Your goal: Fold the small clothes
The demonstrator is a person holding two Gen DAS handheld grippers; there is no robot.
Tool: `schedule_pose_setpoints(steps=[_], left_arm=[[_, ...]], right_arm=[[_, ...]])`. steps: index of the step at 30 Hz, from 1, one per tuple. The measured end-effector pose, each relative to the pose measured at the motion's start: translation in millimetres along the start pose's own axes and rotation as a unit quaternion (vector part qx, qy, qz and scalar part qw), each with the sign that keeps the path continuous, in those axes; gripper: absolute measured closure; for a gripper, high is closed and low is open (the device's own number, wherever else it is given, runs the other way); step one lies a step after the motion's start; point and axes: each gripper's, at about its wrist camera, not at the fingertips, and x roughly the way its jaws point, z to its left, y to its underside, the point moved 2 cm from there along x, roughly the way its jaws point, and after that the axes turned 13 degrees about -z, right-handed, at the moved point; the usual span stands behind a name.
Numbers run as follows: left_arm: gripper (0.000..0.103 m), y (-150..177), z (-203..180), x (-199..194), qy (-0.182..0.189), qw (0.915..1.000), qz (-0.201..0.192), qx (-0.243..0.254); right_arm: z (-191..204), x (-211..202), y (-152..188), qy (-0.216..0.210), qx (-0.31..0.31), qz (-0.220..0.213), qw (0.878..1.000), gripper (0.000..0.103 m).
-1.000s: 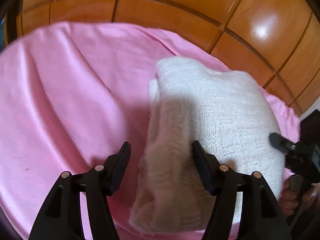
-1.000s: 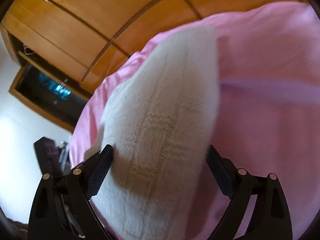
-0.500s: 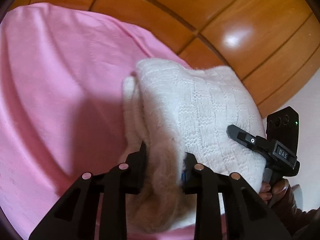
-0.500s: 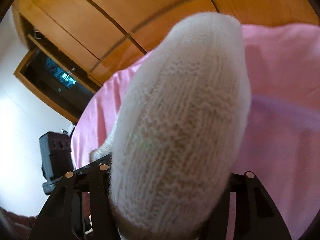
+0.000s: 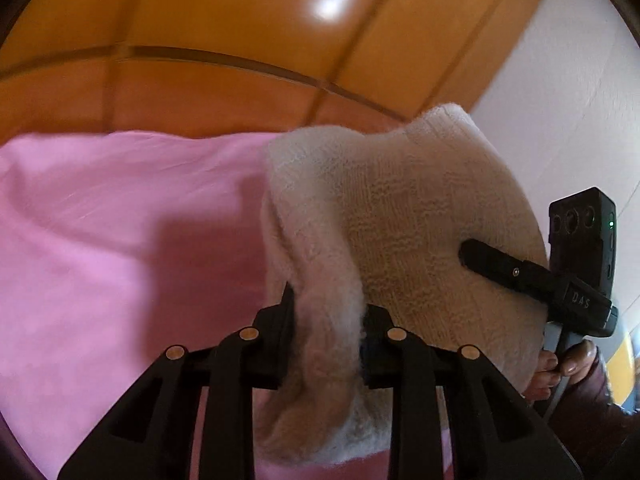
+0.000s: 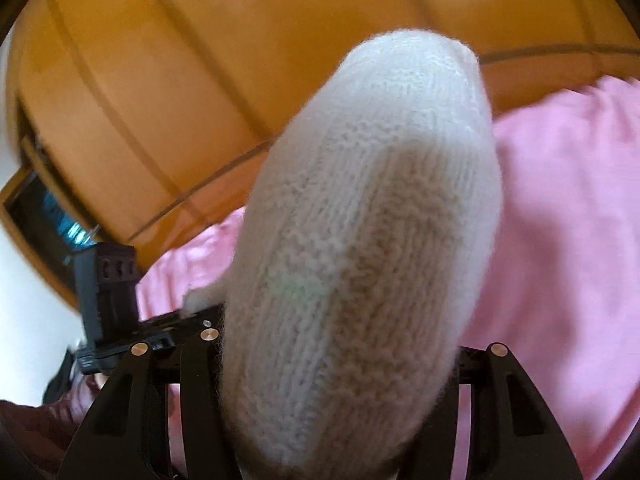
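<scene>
A folded white knit garment [image 5: 404, 216] is lifted off the pink sheet [image 5: 100, 232]. My left gripper [image 5: 326, 332] is shut on its fluffy left edge, which bulges between the two black fingers. In the left wrist view the right gripper [image 5: 500, 266] presses on the garment's right side, held by a person's hand [image 5: 560, 364]. From the right wrist view the white knit garment [image 6: 360, 240] fills the middle and my right gripper [image 6: 340, 364] is shut on its thick fold, with the fingertips hidden by wool. The left gripper's body [image 6: 108, 292] shows at the left there.
An orange wooden headboard [image 5: 240, 40] runs behind the bed, with a white wall [image 5: 580, 100] to its right. The pink sheet [image 6: 568, 220] spreads right of the garment in the right wrist view. A dark recessed shelf [image 6: 44, 220] sits at far left.
Both grippers went from open around the garment to shut on it, then raised it off the sheet. The views tilted up, showing more headboard and wall.
</scene>
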Motion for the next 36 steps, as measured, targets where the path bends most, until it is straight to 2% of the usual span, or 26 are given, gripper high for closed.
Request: schedule_pose_setpoints(steps=[3, 5, 6, 7, 8, 11, 13, 15, 16, 17, 18, 20, 22, 24, 26, 27, 29, 31, 34, 36], left_arm=[[0.078, 5.9, -21.2, 59.4, -0.011, 0.9986, 0.048, 0.02], [0.074, 23.5, -24.8, 93.2, -0.042, 0.9942, 0.093, 0.033], [0.072, 34.8, -25.1, 108.8, -0.051, 0.9919, 0.11, 0.038], [0.068, 38.2, -27.6, 112.7, -0.054, 0.9925, 0.101, 0.042], [0.067, 37.8, -29.5, 113.2, -0.057, 0.9928, 0.097, 0.042], [0.064, 32.0, -31.3, 105.9, -0.068, 0.9926, 0.092, 0.039], [0.056, 26.3, -33.1, 95.3, -0.078, 0.9931, 0.077, 0.042], [0.056, 28.7, -35.0, 72.8, -0.078, 0.9946, 0.061, 0.029], [0.056, 28.5, -36.7, 64.7, -0.083, 0.9949, 0.048, 0.031], [0.056, 31.0, -38.1, 61.7, -0.089, 0.9944, 0.043, 0.038], [0.056, 32.6, -36.9, 60.6, -0.099, 0.9932, 0.043, 0.045], [0.056, 38.0, -32.5, 64.0, -0.107, 0.992, 0.052, 0.043], [0.056, 43.0, -28.8, 69.4, -0.121, 0.9902, 0.059, 0.037], [0.056, 50.0, -27.3, 74.5, -0.127, 0.989, 0.068, 0.034], [0.055, 54.9, -26.9, 79.0, -0.134, 0.9877, 0.067, 0.045], [0.055, 58.0, -28.7, 77.9, -0.136, 0.9872, 0.065, 0.053], [0.056, 59.0, -31.4, 71.6, -0.14, 0.9868, 0.062, 0.055], [0.056, 56.6, -34.3, 62.9, -0.143, 0.9869, 0.056, 0.052], [0.054, 52.1, -41.7, 52.2, -0.148, 0.9865, 0.041, 0.055], [0.05, 49.8, -47.8, 41.1, -0.154, 0.9856, 0.027, 0.066]], right_arm=[[-60.3, -5.4, 7.7, 0.06, 0.039, 0.002, 0.997, 0.049], [-98.1, -0.7, 28.1, 0.126, 0.052, 0.023, 0.99, 0.039], [-111.3, 2.9, 39.1, 0.143, 0.062, 0.035, 0.987, 0.034], [-121.0, 3.0, 48.1, 0.149, 0.076, 0.031, 0.985, 0.024], [-126.2, -3.7, 51.7, 0.156, 0.086, 0.008, 0.984, 0.017], [-115.4, -20.8, 47.4, 0.169, 0.075, -0.006, 0.983, 0.01], [-107.9, -36.5, 37.4, 0.189, 0.053, -0.017, 0.98, 0.01], [-102.7, -62.1, 24.5, 0.216, 0.023, -0.042, 0.975, 0.01], [-90.1, -74.9, 19.3, 0.221, 0.005, -0.058, 0.974, 0.015], [-90.1, -93.5, 18.7, 0.222, -0.008, -0.067, 0.973, 0.027], [-80.9, -98.1, 18.3, 0.227, -0.024, -0.071, 0.971, 0.033], [-65.2, -101.9, 18.1, 0.236, -0.058, -0.071, 0.967, 0.053], [-46.5, -90.9, 27.7, 0.235, -0.074, -0.055, 0.968, 0.063], [-43.3, -76.5, 43.8, 0.245, -0.084, -0.024, 0.966, 0.063], [-48.6, -51.7, 69.4, 0.282, -0.098, 0.016, 0.954, 0.064], [-48.9, -44.6, 80.1, 0.3, -0.119, 0.018, 0.946, 0.063], [-46.2, -45.4, 85.2, 0.313, -0.138, 0.006, 0.94, 0.063], [-43.8, -48.8, 80.8, 0.315, -0.139, 0.007, 0.939, 0.063], [-40.7, -61.8, 72.2, 0.306, -0.109, -0.005, 0.946, 0.063], [-37.4, -66.9, 70.1, 0.311, -0.097, -0.012, 0.945, 0.058]])
